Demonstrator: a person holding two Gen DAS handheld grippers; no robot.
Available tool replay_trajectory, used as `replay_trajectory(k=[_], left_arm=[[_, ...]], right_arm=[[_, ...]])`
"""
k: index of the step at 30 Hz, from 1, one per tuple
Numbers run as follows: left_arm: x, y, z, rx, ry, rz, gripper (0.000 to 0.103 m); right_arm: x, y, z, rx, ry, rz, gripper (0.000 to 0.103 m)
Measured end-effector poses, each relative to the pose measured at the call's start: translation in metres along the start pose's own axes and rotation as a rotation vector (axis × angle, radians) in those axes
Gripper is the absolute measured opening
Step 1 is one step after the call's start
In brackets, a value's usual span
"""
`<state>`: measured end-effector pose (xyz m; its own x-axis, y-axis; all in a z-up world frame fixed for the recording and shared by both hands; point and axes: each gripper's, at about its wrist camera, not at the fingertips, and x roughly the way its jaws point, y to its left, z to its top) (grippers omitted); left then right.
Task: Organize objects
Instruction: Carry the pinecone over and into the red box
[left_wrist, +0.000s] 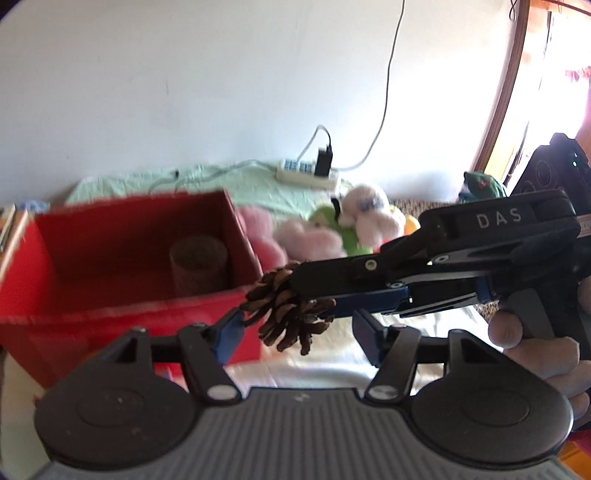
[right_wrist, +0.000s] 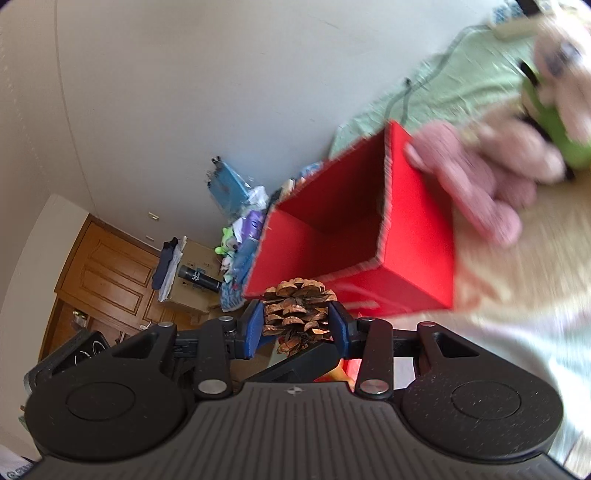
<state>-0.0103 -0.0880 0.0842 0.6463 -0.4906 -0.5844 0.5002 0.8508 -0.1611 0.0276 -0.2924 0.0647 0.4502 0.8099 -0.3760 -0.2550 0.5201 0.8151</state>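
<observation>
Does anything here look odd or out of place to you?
Mostly the pine cone: the right tool pinches it in mid-air, short of the red box, an unusual thing among the plush toys on the bed. The left tool is open. Nothing looks spilled or broken.

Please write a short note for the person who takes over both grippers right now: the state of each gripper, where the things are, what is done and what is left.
Right gripper: shut on the pine cone, held in the air beside the red box, near its front corner.
Left gripper: open and empty, just under the pine cone.
Red box: open top, one brown cylinder already inside.
Plush toys: lying behind the box on the bed cover, not yet sorted.
Left to do, probably: drop the cone into the box, then the toys.
</observation>
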Motion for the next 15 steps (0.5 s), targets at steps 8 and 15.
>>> replay_trajectory(k=[8, 15], left_arm=[[-0.002, 0.044, 0.056, 0.025, -0.043, 0.005, 0.064], [0.039, 0.1, 0.071, -0.046, 0.06, -0.047, 0.061]], right_arm=[[0.04, 0.037, 0.057, -0.104, 0.013, -0.03, 0.043], [0.102, 0.038, 0.096, -0.152, 0.178, -0.192, 0.043]])
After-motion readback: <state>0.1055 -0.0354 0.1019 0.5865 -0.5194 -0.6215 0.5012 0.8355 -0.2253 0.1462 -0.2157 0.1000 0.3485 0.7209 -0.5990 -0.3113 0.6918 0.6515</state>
